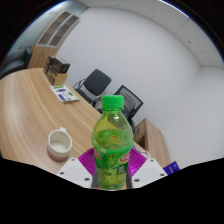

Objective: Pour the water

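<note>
We have the tool (110, 168) clamped on a green plastic bottle (111, 140): both magenta pads (90, 158) sit tight against its lower body, one on each side. The bottle stands upright between the fingers, green screw cap (112, 101) still on, so nothing pours until that comes off or the grip changes. Its base is hidden behind the tool, so we can't tell whether it rests on the tabletop (30, 115) or is lifted.

Bottle is translucent, waisted, with a printed label band; it looks mostly full, so we expect some heft and slosh on tilt. Gripping low keeps the neck free for pouring.

Target is likely the white mug (61, 145), ahead and to the left of the tool, near it, on the wooden tabletop. Glazed, round, open top facing up, handle not visible.

Beyond the bottle: black office chairs (97, 83) at the far side of the tabletop, some papers (64, 94) lying flat further left.

Our read: grasp done, pour not yet started.
</note>
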A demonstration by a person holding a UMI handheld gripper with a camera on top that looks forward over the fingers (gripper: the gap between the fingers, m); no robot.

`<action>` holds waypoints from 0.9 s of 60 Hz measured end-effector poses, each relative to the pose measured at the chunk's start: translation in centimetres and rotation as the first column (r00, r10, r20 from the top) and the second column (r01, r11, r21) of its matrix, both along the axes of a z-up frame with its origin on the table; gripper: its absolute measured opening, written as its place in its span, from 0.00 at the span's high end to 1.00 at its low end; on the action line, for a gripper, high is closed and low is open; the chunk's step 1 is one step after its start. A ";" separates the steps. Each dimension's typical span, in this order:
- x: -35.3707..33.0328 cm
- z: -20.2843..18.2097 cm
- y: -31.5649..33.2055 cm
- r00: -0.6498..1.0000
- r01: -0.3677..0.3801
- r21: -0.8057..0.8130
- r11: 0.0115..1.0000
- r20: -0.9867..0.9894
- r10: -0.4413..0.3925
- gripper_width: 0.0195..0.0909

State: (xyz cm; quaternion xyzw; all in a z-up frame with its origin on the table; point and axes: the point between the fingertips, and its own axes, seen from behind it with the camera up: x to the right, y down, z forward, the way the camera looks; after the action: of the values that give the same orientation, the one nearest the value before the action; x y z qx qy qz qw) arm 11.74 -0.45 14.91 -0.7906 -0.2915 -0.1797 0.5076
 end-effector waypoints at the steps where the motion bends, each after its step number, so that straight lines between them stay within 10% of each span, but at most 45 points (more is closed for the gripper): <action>1: 0.0 -0.1 0.1 0.998 0.010 -0.002 1.000 -0.058 -0.010 0.73; 14: 1.1 -3.1 0.9 0.832 0.120 -0.031 0.992 -0.542 -0.118 0.73; 37: 3.1 -7.9 2.8 0.782 0.159 0.039 0.987 -0.615 -0.101 0.69; 54: 3.6 -9.6 0.1 0.791 0.203 -0.057 0.978 -0.578 -0.198 0.27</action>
State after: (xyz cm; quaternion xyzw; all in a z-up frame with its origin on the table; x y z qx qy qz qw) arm 15.35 -0.30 5.30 -0.8319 -0.0366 0.0162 0.5535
